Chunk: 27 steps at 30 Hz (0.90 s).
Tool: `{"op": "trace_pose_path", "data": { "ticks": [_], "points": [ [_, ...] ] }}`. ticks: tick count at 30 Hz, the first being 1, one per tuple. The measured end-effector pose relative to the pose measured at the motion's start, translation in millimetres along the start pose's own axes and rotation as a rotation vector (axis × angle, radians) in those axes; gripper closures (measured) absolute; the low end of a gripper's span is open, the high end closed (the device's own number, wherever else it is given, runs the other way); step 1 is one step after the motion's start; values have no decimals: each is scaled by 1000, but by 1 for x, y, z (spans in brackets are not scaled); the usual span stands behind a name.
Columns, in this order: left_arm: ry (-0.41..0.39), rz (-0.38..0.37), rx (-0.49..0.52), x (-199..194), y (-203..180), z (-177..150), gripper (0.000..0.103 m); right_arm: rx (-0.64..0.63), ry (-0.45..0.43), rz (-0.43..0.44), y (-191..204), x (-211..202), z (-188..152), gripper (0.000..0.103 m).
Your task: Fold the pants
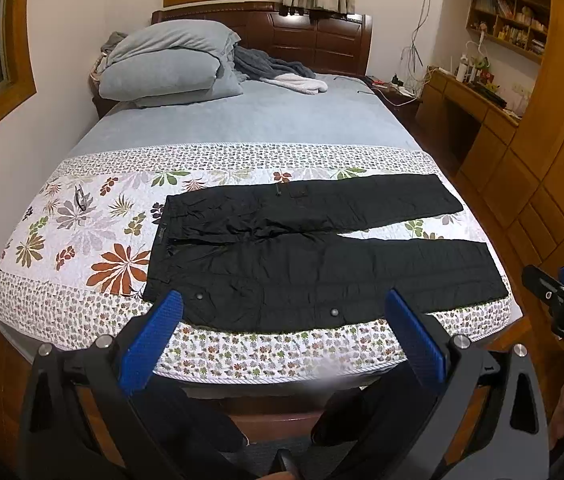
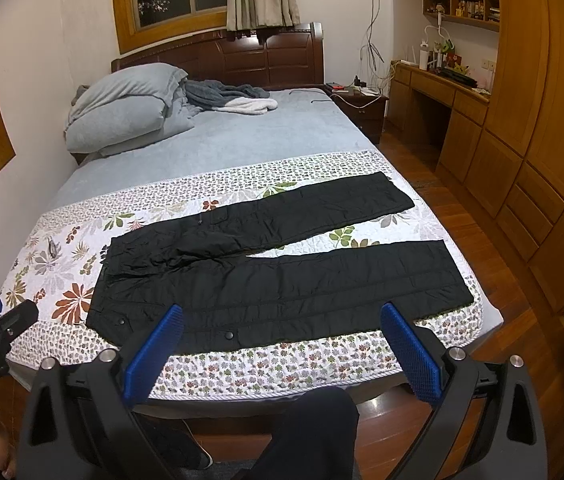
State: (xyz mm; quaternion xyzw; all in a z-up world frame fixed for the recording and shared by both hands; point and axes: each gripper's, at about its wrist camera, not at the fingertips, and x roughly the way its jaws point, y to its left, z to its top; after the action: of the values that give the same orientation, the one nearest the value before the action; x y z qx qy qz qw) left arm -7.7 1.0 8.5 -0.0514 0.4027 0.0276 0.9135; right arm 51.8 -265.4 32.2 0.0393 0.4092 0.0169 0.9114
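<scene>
Both blue-padded black grippers, left gripper [image 1: 284,338] and right gripper [image 2: 282,350], are hovering wide apart, holding nothing (pointing downward). Black quilted pants [image 1: 302,256] are lying flat, legs spread, on the floral quilted bedspread [image 1: 81,240].

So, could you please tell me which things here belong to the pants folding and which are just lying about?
For the job: black pants, left gripper, right gripper.

Lying about: pillows, grey blanket, eyeglasses, floral quilt.
</scene>
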Motion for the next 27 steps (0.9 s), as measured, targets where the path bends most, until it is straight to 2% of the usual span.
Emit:
{"op": "trace_pose_path", "data": {
  "ticks": [27],
  "points": [
    [4,3,-1,3,4,-1,3,0,9,-6,-2,2,-1,4]
  ]
}}
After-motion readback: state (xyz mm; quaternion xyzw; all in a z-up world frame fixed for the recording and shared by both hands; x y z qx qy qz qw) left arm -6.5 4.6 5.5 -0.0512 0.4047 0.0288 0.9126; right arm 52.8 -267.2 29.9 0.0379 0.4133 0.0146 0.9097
